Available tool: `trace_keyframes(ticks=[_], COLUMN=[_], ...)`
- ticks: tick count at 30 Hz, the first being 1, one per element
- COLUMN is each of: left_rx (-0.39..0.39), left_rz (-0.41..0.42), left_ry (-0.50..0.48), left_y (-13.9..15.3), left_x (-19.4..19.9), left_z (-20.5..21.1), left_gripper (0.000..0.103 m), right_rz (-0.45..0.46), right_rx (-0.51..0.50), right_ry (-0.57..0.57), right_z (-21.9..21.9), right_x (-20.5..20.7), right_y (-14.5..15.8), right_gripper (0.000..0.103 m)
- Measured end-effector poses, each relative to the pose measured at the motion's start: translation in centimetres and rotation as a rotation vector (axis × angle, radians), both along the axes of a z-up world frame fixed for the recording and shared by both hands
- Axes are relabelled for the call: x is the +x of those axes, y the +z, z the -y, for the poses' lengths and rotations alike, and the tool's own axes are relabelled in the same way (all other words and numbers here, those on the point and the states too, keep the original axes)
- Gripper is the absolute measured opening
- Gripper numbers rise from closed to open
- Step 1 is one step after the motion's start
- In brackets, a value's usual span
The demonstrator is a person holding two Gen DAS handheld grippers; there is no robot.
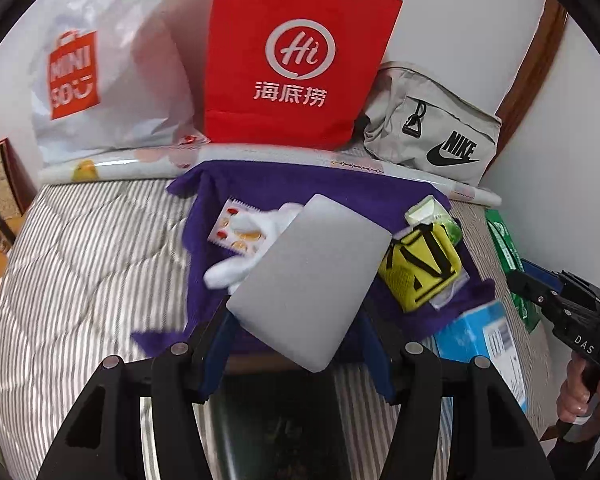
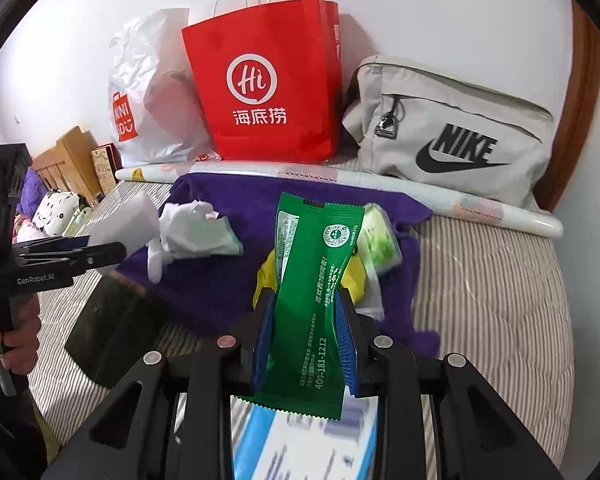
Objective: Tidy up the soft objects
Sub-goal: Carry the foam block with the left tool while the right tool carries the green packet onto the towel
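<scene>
My left gripper [image 1: 296, 336] is shut on a flat grey pad [image 1: 312, 280], held tilted above the purple towel [image 1: 300, 184]. On the towel lie a white glove [image 1: 240, 264], a fruit-print sachet [image 1: 236, 228], a yellow pouch [image 1: 420, 268] and a green tissue pack [image 1: 432, 216]. My right gripper [image 2: 306, 320] is shut on a long green packet [image 2: 312, 300], which stands upright between the blue pads over the towel [image 2: 228, 208] and the yellow pouch [image 2: 266, 276]. In the right wrist view the left gripper [image 2: 100, 256] carries the pad [image 2: 128, 224] at the left.
A red paper bag [image 1: 296, 60], a white plastic bag [image 1: 108, 72] and a beige Nike bag [image 1: 432, 128] stand against the wall behind a rolled mat [image 1: 260, 156]. A blue box [image 1: 476, 332] and a dark flat object [image 2: 108, 332] lie on the striped bedcover [image 1: 80, 260].
</scene>
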State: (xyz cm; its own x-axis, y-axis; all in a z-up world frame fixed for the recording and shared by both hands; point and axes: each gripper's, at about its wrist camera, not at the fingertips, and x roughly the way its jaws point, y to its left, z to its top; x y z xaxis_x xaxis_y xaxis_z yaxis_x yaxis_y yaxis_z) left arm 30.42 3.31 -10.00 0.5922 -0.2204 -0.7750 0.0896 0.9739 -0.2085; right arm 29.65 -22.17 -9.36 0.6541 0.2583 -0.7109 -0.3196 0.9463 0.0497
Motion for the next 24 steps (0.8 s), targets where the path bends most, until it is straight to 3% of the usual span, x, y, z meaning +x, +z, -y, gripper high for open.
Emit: trace_keyframes(ticks=[10, 24], left_rx=[0.022, 0.073], left_rz=[-0.035, -0.165], left_ry=[-0.038, -0.012], left_y=[-1.0, -4.2], left_x=[4.7, 10.1], left_z=[1.7, 2.1], left_gripper=[0.057, 0.058], right_rz=[-0.031, -0.135], right_rx=[-0.020, -0.055], right_ry=[-0.009, -0.036], right_z=[-1.4, -1.8], right_x=[4.6, 8.9], right_y=[-1.1, -4.1], right_gripper=[0.030, 0.031])
